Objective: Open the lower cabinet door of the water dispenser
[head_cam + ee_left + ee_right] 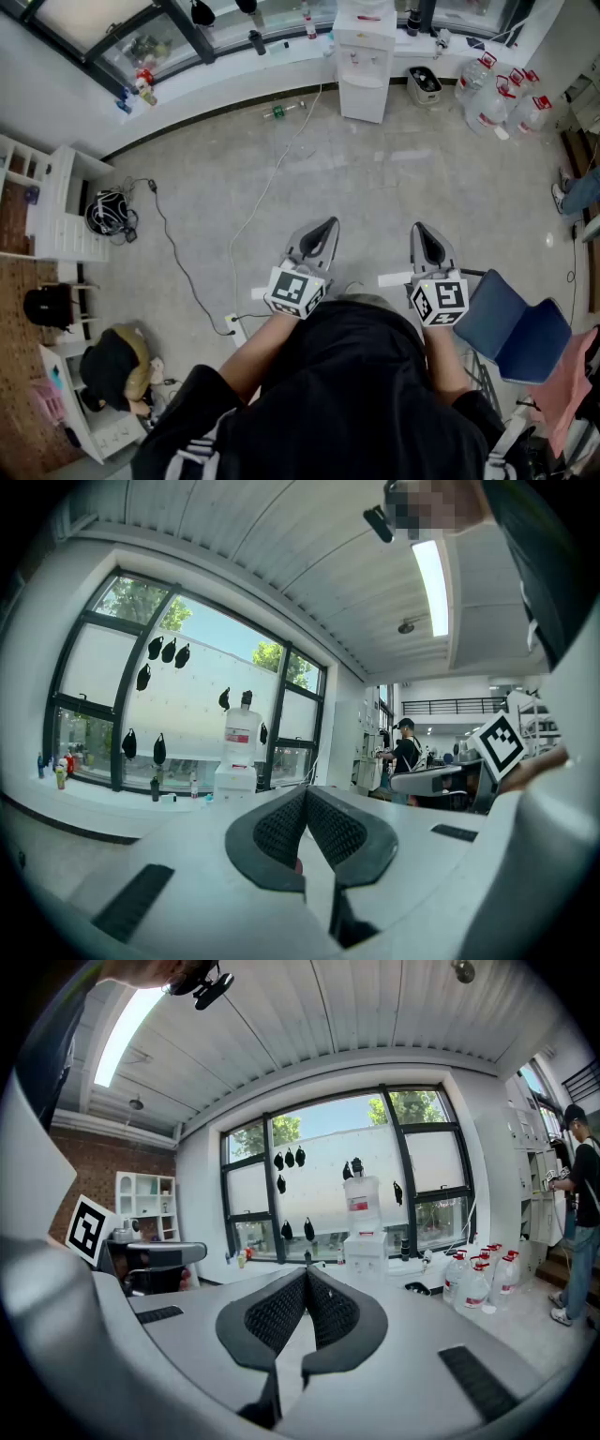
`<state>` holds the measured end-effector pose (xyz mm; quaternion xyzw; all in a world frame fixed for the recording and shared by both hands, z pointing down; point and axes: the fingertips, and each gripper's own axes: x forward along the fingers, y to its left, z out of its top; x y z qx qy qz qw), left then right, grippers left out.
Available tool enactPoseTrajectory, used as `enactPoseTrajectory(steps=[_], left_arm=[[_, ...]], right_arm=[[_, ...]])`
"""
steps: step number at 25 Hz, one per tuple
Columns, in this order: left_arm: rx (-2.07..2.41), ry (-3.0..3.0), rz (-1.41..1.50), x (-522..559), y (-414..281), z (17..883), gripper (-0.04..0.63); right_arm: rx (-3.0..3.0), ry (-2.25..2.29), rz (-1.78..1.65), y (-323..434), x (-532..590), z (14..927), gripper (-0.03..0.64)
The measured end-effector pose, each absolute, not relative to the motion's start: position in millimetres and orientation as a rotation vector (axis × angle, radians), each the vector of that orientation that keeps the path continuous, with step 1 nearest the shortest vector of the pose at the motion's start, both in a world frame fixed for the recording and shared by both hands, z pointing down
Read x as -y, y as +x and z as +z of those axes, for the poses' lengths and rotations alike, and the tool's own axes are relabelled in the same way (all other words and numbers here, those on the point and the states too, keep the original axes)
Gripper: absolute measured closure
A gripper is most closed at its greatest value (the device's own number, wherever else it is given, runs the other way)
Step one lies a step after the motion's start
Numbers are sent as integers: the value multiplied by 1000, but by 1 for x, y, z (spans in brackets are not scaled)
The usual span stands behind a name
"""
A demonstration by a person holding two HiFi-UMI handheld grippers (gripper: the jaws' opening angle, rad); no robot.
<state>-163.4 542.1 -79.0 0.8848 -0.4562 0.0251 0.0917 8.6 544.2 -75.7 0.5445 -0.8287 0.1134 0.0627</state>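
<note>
Two grippers clenched, dispenser well ahead

Both of mine are pointing forward, side by side over the grey floor (394, 187). I'm holding the left gripper (326, 225) with its jaws pressed together and nothing between them. The right gripper (420, 229) is sitting clenched the same way, also empty. Far ahead of both tips, roughly between their two lines, the white water dispenser (364, 56) is standing with its lower cabinet door (362, 98) looking shut. Water jugs (497, 94) are clustering to its right. A white cable (272, 178) is trailing ahead of my left gripper, and a blue chair (514, 328) is sitting just right of my right one.
</note>
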Motion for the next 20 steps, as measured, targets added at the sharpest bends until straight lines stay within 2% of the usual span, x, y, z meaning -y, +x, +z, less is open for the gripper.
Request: enactPoseTrajectory(steps=[20], left_arm=[[1311, 2649, 18, -543, -180, -81, 595]], right_arm=[[2560, 1660, 353, 6, -549, -89, 617]])
